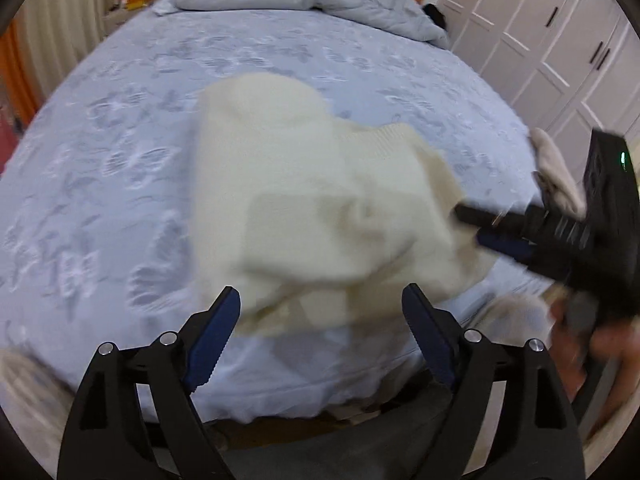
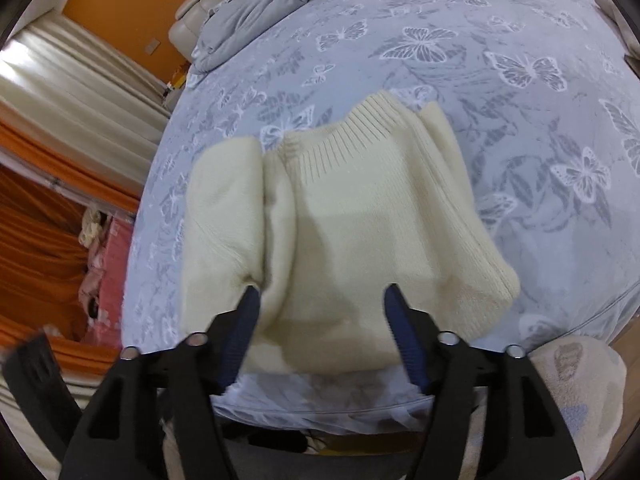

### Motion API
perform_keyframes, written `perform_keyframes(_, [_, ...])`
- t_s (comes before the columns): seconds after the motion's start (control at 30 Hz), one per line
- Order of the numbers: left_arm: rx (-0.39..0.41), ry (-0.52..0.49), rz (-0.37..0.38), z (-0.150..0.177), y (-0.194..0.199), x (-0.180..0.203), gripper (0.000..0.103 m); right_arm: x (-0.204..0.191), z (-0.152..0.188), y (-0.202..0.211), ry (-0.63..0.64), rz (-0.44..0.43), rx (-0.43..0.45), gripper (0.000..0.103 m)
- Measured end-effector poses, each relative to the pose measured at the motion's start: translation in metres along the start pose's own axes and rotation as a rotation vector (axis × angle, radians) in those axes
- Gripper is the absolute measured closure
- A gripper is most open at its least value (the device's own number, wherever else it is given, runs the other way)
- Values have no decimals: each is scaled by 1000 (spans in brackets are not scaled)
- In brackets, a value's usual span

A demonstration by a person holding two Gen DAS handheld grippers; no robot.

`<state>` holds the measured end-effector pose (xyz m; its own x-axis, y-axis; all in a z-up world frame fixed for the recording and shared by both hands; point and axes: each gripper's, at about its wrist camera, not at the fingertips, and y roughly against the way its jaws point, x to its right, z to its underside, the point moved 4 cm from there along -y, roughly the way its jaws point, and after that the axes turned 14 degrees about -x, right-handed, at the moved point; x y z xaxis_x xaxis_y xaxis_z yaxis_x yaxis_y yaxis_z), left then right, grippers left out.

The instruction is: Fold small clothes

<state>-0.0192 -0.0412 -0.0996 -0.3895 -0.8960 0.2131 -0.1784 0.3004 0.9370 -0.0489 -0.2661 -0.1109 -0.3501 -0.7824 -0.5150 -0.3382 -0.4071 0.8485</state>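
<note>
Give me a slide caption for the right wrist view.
Open right tongs poised above a folded cream sweater lying on a butterfly-print bedsheet.

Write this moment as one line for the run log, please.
stage: fold laid | cream sweater: lying folded on bed | left claw: open, empty | right claw: open, empty

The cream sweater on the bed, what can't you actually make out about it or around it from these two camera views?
- Cream sweater: its near hem, right wrist view, is hidden behind the right gripper.
- Its knit and folds, left wrist view: smeared by motion blur.
- Beige cloth at the bed's right edge: partly covered by the other gripper, so its kind is unclear.
- Items below the bed edge, right wrist view: dark, blocked by the gripper frame.
</note>
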Motion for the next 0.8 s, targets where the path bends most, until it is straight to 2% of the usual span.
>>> perform_keyframes(0.13, [-15,87,-8,21,3,-34,22,-17,-8,-10,-13,-34,-40,23])
perform_keyframes(0.2, [-31,144,7,27,0,-49,22,-30,-13,-25,13,-24,-82,23])
perform_keyframes(0.3, [-48,172,-7,33,-4,-58,22,-57,-18,-53,40,-11,-152,22])
perform_keyframes(0.43, [-47,160,-32,33,-5,-60,22,-80,-22,-90,110,92,-204,21])
perform_keyframes(0.47, [-48,149,-36,32,-7,-58,21,-85,-22,-97,129,87,-210,28])
perform_keyframes(0.5, [-50,143,-40,33,-8,-57,19,-89,-23,-100,143,91,-213,59])
perform_keyframes(0.53, [-54,137,-49,32,-10,-57,18,-91,-26,-99,149,109,-206,79])
perform_keyframes(0.57, [-55,127,-66,31,-13,-55,18,-97,-28,-92,155,76,-190,80])
perform_keyframes(0.6, [-53,123,-79,28,-15,-55,18,-111,-32,-72,182,-17,-148,82])
perform_keyframes(0.63, [-47,118,-92,26,-17,-53,18,-121,-34,-55,207,-68,-118,84])
perform_keyframes(0.73, [0,91,-115,11,-18,-44,24,-142,-37,10,276,-153,2,84])
perform_keyframes(0.8, [3,78,-107,-3,-22,-35,49,-122,-37,43,254,-183,70,84])
